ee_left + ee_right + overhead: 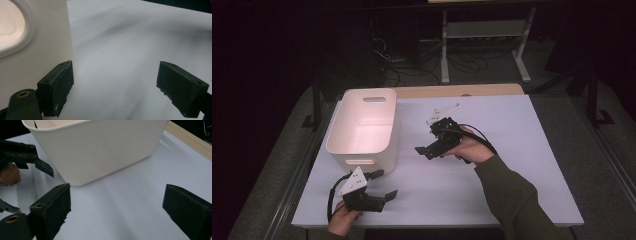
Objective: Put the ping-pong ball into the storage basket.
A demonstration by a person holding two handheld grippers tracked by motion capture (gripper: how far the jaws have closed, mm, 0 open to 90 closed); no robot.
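white bin (362,131) near table (512,170) left edge; left gripper (379,184) and right gripper (432,136) jaws wide open, seemingly empty.

One white bin (362,131), left of centre in high view. One white-topped table (492,190), frame centre. Two grippers: left gripper (382,186) lower left, right gripper (426,142) centre. Two hands, one per gripper. One metal stand (484,31) on floor, top centre.

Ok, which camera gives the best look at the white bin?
The high view: it shows the whole white bin, its open top, handle slot and bare inside, standing on the table's left side. The right gripper view shows its outer wall and a rim corner. The left gripper view shows a stretch of wall with a handle opening.
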